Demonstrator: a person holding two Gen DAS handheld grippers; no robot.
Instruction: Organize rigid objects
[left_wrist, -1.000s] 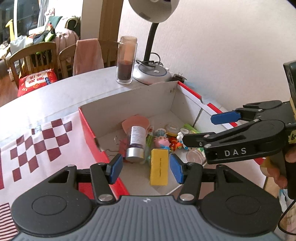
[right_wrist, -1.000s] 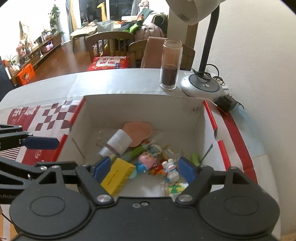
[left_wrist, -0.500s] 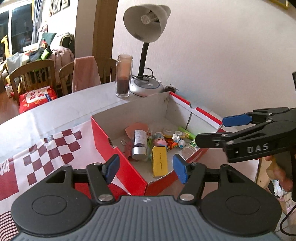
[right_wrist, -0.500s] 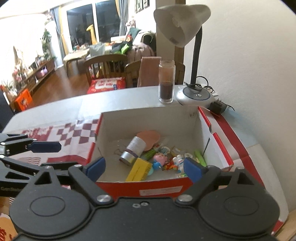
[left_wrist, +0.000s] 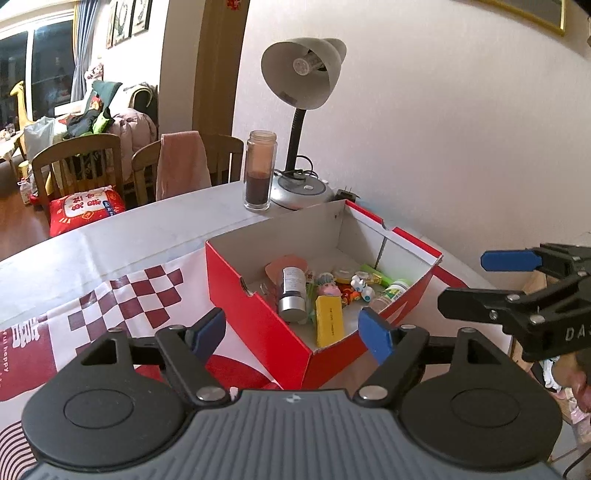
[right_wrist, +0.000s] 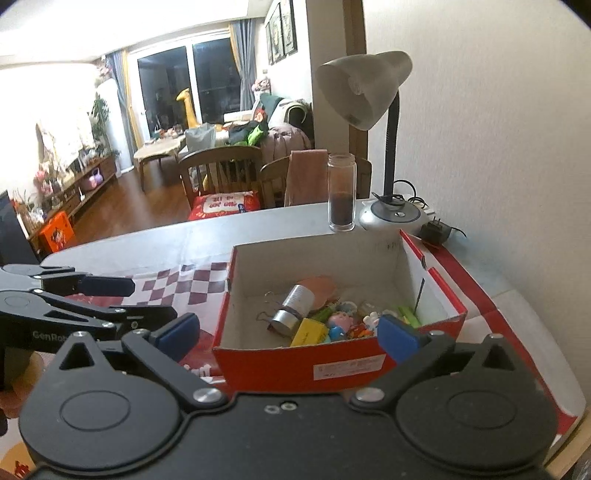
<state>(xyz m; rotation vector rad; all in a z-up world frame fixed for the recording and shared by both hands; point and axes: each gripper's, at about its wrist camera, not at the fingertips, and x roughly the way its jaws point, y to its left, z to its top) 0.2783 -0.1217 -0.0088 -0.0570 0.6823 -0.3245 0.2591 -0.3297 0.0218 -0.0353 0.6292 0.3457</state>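
White table (left_wrist: 155, 229) with a red-and-white checkered cloth (left_wrist: 122, 295) at 9 o'clock of the left wrist view. Red shoebox (left_wrist: 258, 314), open top, white inside, sits on the table just right of the cloth, centre frame in both views. Desk lamp (left_wrist: 303, 74) stands past the box's far wall at 12 o'clock, its round base on the table; a tall glass jar (left_wrist: 259, 171) with dark contents stands upright just left of the base. A black plug adapter (right_wrist: 436, 229) lies right of the lamp base.

Left gripper (left_wrist: 295, 328) is empty, blue pads spread wide, above the box's near corner and not touching it. Right gripper (right_wrist: 288, 328) also empty and spread wide, held in front of the box's near wall; in the left wrist view it comes in at 3 o'clock.

All the small rigid objects lie inside the box on its floor, bunched toward the near wall: silver-capped bottle (left_wrist: 292, 291) on its side, partly over a pink flat piece (left_wrist: 286, 263); yellow box (left_wrist: 328, 321) just right of the bottle; pink pig figure (left_wrist: 328, 285); white figurine (left_wrist: 360, 287); green stick (left_wrist: 375, 272); small white bottle with green cap (left_wrist: 389, 290) against the right wall.
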